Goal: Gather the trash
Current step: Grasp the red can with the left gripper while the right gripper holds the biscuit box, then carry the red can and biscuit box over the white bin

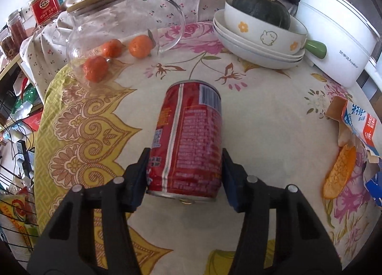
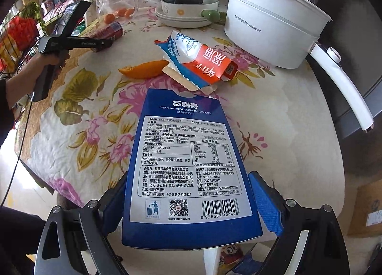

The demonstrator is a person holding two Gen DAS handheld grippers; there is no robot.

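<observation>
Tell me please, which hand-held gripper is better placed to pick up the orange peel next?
Neither is free: the left hand-held gripper straddles the red can, the right the blue box. The orange peel lies ahead of the right, so probably right.

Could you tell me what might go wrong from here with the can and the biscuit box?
1. The red can lies on its side between the left gripper's pads; being round, it may roll or slip out.
2. The blue biscuit box juts past the table's edge between the right gripper's fingers, a gap beside its right pad; it could drop.
</observation>
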